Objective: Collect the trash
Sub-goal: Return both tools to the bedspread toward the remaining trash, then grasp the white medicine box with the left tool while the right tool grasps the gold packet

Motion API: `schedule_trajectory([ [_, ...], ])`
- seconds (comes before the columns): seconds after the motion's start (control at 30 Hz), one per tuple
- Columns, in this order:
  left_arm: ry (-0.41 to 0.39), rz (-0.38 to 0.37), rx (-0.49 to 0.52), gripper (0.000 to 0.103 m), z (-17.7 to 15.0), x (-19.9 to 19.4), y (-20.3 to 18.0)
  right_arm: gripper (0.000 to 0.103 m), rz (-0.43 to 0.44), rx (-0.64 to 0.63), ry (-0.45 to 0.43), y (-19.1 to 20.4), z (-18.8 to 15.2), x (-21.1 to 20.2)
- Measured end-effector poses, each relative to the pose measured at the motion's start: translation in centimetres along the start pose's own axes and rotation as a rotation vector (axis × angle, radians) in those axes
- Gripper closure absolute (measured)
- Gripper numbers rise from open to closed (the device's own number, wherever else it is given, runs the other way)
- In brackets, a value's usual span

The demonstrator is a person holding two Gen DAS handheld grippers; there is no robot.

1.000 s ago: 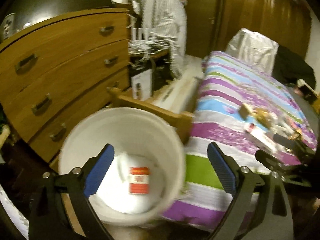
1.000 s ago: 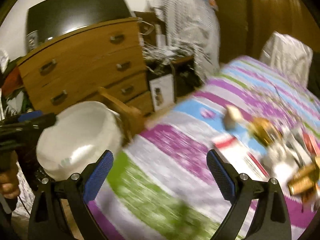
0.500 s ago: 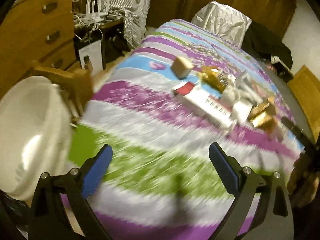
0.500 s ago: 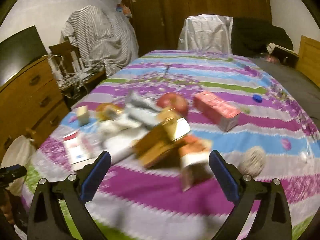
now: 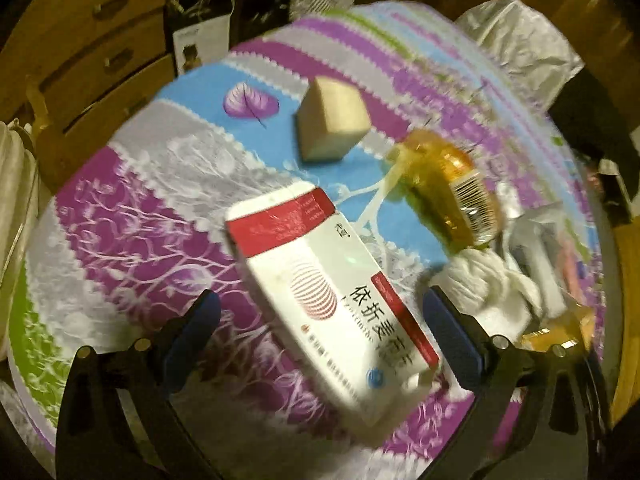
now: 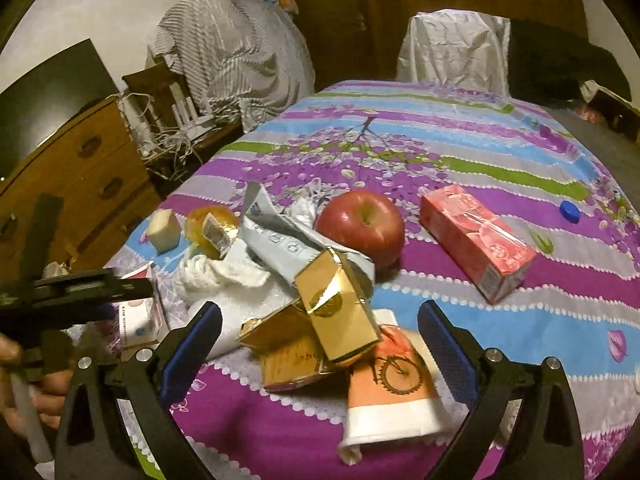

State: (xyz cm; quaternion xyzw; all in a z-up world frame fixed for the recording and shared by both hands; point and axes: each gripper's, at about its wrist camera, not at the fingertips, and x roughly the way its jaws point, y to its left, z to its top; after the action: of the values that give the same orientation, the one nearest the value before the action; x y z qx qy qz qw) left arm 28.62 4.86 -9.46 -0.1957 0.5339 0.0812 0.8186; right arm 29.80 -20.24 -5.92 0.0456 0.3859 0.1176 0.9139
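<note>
Left gripper [image 5: 322, 322] points steeply down at the bed, jaws spread wide and just now opening further, nothing clamped. The white-and-red box [image 5: 332, 300] lies flat on the striped bedspread [image 5: 132, 216] between the blue pads, untouched; its long axis runs diagonally, red-banded end up-left and away, printed end near the right pad. Beyond it: a small tan carton [image 5: 332, 120] standing on the blue stripe, an amber wrapped package [image 5: 456, 192] with barcode showing, and a white tissue wad [image 5: 488, 284] close to the right pad. Edge of a white bin [image 5: 16, 216] at far left, wooden dresser [image 5: 80, 40] behind it.

Right gripper [image 6: 320, 336] angled down, jaws wide apart, empty. Straight ahead between the pads sits a heap: gold foil cartons [image 6: 336, 308] tilted on each other, an orange-and-white paper cup [image 6: 392, 392] on its side, mouth toward the camera. Behind the heap, a crumpled grey wrapper [image 6: 288, 248] and a red apple [image 6: 362, 226], stem up. A pink carton [image 6: 476, 236] lies apart to the right, long axis running away up-left; a blue bottle cap [image 6: 569, 211] further right.
</note>
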Motion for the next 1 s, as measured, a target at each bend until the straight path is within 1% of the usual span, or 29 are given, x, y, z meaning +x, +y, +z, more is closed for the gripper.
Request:
schedule_trajectory([
  [0.07,0.006,0.023,0.012,0.006,-0.1,0.2,-0.3,0.005,0.014,-0.012,0.006,-0.1,-0.1,0.0],
  [0.1,0.003,0.016,0.021,0.011,-0.2,0.0,-0.2,0.006,0.019,-0.016,0.006,-0.2,-0.1,0.0],
  [0.2,-0.004,-0.032,0.064,0.032,-0.5,-0.6,0.2,0.006,0.023,-0.023,0.003,-0.6,-0.2,-0.1],
  [0.3,0.013,-0.107,0.091,0.042,-1.0,-1.3,1.4,0.007,0.019,-0.044,0.005,-0.6,-0.6,-0.2],
  [0.4,0.031,-0.155,0.136,0.045,-1.9,-2.3,2.8,0.009,-0.001,-0.074,-0.022,-0.6,-0.6,-0.5],
  [0.43,0.04,-0.164,0.161,0.045,-2.2,-2.7,3.2,0.02,-0.003,-0.081,-0.024,-0.6,-0.5,-0.4],
  [0.47,0.045,-0.169,0.186,0.045,-2.5,-2.9,3.5,0.041,-0.007,-0.088,-0.015,-0.5,-0.5,-0.2],
  [0.5,0.047,-0.171,0.208,0.045,-2.6,-3.2,3.8,0.052,-0.003,-0.094,-0.003,-0.4,-0.5,0.0],
  [0.53,0.045,-0.167,0.237,0.045,-2.9,-3.6,4.2,0.066,-0.002,-0.098,0.001,-0.3,-0.6,-0.1],
  [0.57,0.042,-0.163,0.258,0.045,-3.2,-4.0,4.7,0.073,-0.009,-0.108,-0.005,0.0,-0.7,-0.4],
  [0.67,0.041,-0.169,0.307,0.045,-3.7,-5.0,5.9,0.074,0.001,-0.112,-0.053,0.9,-1.1,-3.2],
  [0.7,0.041,-0.171,0.325,0.045,-3.7,-5.2,6.0,0.074,0.009,-0.097,-0.078,1.3,-1.2,-5.0],
  [0.77,0.037,-0.175,0.386,0.045,-4.2,-6.1,6.6,0.074,0.021,-0.053,-0.086,1.7,-1.6,-7.7],
  [0.8,0.033,-0.175,0.417,0.045,-4.5,-6.6,6.8,0.074,0.051,-0.023,-0.069,1.9,-2.0,-9.4],
  [0.87,0.02,-0.171,0.479,0.045,-5.2,-7.7,7.5,0.074,0.11,-0.016,-0.033,2.6,-2.7,-12.1],
  [0.9,0.017,-0.171,0.498,0.045,-5.4,-8.1,7.8,0.074,0.114,-0.026,-0.026,2.9,-2.9,-13.0],
  [0.93,0.017,-0.174,0.518,0.044,-5.5,-8.5,8.2,0.074,0.113,-0.046,-0.001,3.3,-3.3,-14.3],
  [0.97,0.018,-0.177,0.526,0.044,-5.6,-8.7,8.5,0.074,0.132,-0.052,0.034,3.5,-3.6,-14.7],
  [1.0,0.016,-0.174,0.532,0.043,-5.6,-8.7,8.7,0.074,0.166,-0.05,0.092,3.5,-3.9,-15.0],
])
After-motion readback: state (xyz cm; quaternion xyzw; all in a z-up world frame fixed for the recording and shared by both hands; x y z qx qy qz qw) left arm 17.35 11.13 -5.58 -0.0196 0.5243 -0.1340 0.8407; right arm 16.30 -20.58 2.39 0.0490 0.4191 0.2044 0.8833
